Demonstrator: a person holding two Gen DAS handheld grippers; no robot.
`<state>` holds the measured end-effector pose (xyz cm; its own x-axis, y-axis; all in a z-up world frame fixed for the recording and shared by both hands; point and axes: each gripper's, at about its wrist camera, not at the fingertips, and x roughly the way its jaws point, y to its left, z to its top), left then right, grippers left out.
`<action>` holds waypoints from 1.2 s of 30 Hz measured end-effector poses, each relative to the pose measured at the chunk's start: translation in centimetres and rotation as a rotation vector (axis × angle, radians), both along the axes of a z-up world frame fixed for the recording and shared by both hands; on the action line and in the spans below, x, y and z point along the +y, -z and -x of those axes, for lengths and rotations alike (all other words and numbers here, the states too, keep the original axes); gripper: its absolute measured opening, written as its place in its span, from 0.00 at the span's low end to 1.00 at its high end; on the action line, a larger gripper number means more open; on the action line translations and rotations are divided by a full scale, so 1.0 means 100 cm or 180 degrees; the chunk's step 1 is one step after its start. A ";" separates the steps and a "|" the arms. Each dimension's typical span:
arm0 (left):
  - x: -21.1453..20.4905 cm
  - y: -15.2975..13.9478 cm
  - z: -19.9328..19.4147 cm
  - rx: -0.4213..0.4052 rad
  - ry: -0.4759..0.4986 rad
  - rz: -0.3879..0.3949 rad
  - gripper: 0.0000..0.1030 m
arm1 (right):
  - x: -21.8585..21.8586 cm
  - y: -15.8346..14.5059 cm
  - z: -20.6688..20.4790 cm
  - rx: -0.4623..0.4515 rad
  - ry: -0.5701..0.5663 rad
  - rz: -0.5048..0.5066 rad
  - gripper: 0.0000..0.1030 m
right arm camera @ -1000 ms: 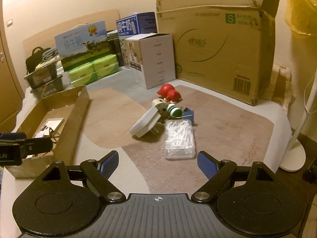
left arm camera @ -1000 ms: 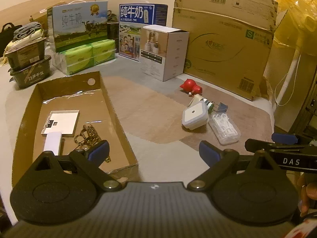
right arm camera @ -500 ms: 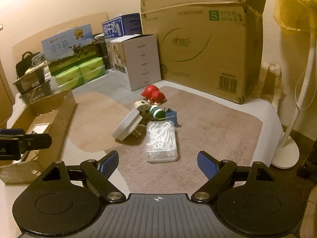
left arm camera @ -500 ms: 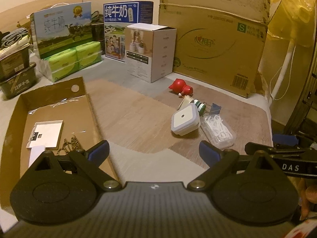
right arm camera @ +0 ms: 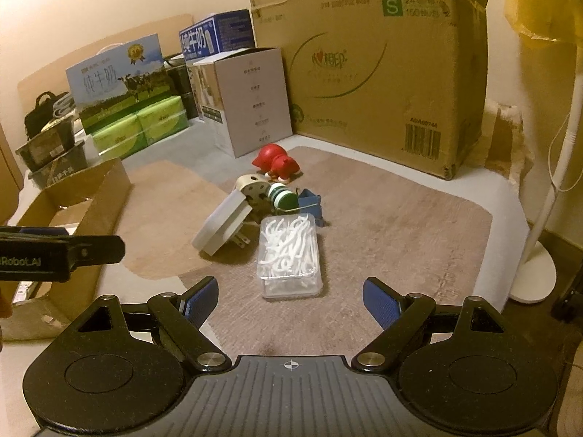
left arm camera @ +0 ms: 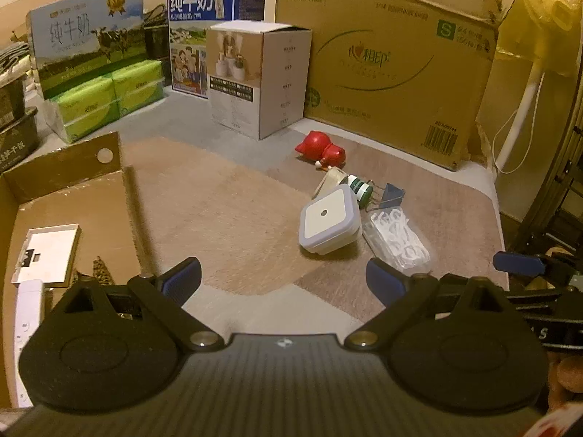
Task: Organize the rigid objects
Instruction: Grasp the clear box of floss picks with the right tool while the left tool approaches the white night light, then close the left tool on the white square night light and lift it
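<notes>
The right claw (right arm camera: 290,302) is held spread wide, with nothing between its blue pads. The clear box of floss picks (right arm camera: 290,256) is seen directly ahead of it, just beyond the pad tips, on the brown mat (right arm camera: 400,225) that covers the bed. The box's long axis runs straight away from this claw, toward the large carton (right arm camera: 368,69) at the bed's far edge, so its two long sides are offered to the pads; a short push forward and down is judged to be what the grasp calls for.

The left claw (left arm camera: 283,276) is likewise held spread and empty. From it the floss box (left arm camera: 397,240) lies ahead and off to the right, set at a slant, and the white plug-in night light (left arm camera: 329,220) is nearer to its line. The right claw is therefore judged the better placed for the box.

The night light is found just beside the box's left side, tipped up on its prongs. The shallow cardboard tray (left arm camera: 125,196) is seen at the bed's left edge, well apart from the pile.
</notes>
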<state>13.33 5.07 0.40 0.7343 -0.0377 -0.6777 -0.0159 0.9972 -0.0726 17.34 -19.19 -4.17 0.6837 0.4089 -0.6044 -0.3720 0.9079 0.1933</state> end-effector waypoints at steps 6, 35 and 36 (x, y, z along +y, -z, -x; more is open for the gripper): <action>-0.001 0.010 -0.017 0.0057 0.0022 0.0049 0.93 | 0.007 0.008 -0.012 0.0034 -0.0052 0.0041 0.84; -0.001 0.039 -0.074 0.0258 -0.0024 0.0348 0.93 | 0.041 0.046 -0.073 0.0072 -0.0228 0.0349 0.55; -0.002 0.039 -0.075 0.0259 -0.0026 0.0364 0.93 | 0.040 0.046 -0.073 0.0067 -0.0237 0.0366 0.54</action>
<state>20.82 4.87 -3.49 0.6777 -0.1123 -0.7267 -0.0346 0.9823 -0.1841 24.61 -15.17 -8.74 0.6407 0.3852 -0.6642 -0.4360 0.8946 0.0981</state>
